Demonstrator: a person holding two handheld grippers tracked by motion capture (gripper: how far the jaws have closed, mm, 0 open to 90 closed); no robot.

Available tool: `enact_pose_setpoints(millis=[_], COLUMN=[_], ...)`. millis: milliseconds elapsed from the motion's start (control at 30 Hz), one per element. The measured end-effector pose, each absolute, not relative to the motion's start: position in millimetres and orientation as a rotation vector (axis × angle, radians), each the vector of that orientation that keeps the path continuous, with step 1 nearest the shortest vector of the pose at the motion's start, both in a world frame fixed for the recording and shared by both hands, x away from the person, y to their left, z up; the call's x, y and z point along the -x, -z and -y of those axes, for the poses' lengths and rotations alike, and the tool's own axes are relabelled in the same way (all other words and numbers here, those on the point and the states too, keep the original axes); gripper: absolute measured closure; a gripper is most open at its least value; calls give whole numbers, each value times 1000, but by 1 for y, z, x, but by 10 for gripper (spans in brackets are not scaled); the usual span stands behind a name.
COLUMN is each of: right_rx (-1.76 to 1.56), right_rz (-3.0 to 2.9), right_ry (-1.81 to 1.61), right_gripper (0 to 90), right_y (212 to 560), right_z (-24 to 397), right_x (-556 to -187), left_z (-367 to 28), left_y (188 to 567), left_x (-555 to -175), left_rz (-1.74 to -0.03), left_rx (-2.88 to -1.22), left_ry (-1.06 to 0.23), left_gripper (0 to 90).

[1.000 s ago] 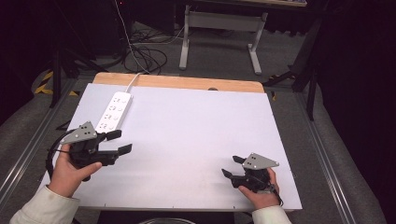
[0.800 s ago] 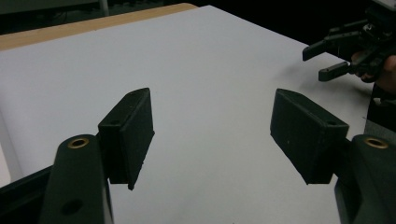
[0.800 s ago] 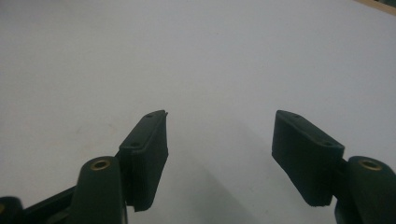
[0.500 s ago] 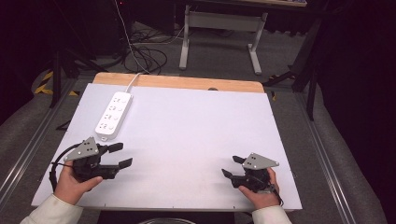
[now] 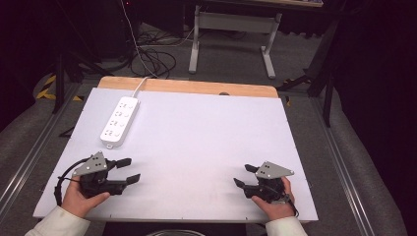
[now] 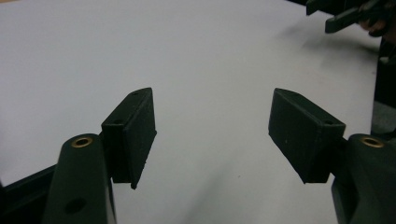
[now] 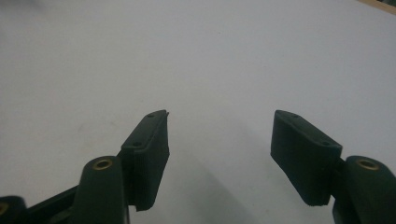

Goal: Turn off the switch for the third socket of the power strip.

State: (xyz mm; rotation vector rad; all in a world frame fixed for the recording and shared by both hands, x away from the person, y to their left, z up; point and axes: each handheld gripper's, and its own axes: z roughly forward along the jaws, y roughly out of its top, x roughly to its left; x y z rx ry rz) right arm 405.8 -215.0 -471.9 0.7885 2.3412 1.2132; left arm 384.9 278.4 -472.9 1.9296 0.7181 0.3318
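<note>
At lower frame, your left gripper (image 5: pixel 127 169) and right gripper (image 5: pixel 242 175) gape wide, empty; approach the power strip (image 5: pixel 119 121) level, jaws straddling it.

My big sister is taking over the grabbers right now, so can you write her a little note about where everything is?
Left gripper: open, holding nothing, low over the near left of the white table, pointing right.
Right gripper: open, holding nothing, near the front right edge, pointing left.
Power strip: lies flat at the far left of the table, its cord running off the back edge. Neither gripper touches it; the left one is nearer.
Done: nothing to see yet; nothing is plugged into the strip.
Left: probably the left gripper reaches forward to the strip.
</note>
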Motion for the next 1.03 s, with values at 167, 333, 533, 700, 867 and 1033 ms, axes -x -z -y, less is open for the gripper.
enact_pose_setpoints(millis=[167,333,533,700,867,1033], right_rx=[-788,-786,-775,-785,-786,-779], right_rz=[-2342,-2342,-2353,-2351,-2352,-2352], right_ry=[-1219,-1223,-1235,-1238,-1237,-1253], right_gripper=[375,374,355,354,354,350], right_y=[472,472,472,472,472,471], right_z=[216,216,215,216,216,216], right_x=[-406,-406,-406,-407,-407,-406], left_z=[-279,-281,-282,-283,-283,-282], left_y=[481,486,485,486,485,484], left_x=[-382,-380,-381,-382,-381,-381], left_rz=[-727,-759,-810,-792,-779,-765], left_rx=[-1917,-1900,-1846,-1867,-1882,-1897], left_ry=[-307,-254,-222,-270,-301,-323], left_gripper=[324,320,329,336,336,336])
